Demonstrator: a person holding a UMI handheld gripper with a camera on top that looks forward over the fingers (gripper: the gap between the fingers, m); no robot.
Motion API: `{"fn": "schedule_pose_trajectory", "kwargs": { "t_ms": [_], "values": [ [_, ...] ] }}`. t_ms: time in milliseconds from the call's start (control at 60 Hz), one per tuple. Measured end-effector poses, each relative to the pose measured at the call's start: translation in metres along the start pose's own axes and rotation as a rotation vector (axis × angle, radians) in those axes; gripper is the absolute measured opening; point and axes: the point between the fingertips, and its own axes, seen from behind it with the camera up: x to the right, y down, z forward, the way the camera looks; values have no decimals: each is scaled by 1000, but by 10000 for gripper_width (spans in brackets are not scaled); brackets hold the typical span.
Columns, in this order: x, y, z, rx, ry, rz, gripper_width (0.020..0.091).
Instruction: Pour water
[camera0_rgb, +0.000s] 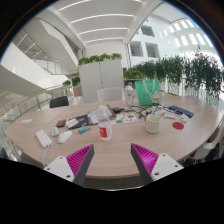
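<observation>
The hand-held gripper (107, 160) was seen released, fingers spread w/ nothing between them, held above the near edge of the round worktop (120, 138). Just ahead of the fingers a red can (106, 132) stood upright. Beyond it, clutter was noted: a white mouse-like item (65, 136), misc. small objects, a clear cup (154, 122) and a red lid (179, 126). Farther back a green pitcher (148, 91), prob. the water vessel, stood near the far side, well apart from the gripper. Risk judged: on approach, the can or clutter could be knocked over, since the reach must cross them; water could be spilt if the pitcher were gripped off-centre.
</observation>
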Motion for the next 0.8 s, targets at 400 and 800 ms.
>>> {"fn": "schedule_pose_trajectory", "kwargs": {
  "t_ms": [400,800],
  "values": [
    [-62,-28,123,109,-81,-92,825],
    [-40,-35,272,113,-40,-83,814]
  ]
}}
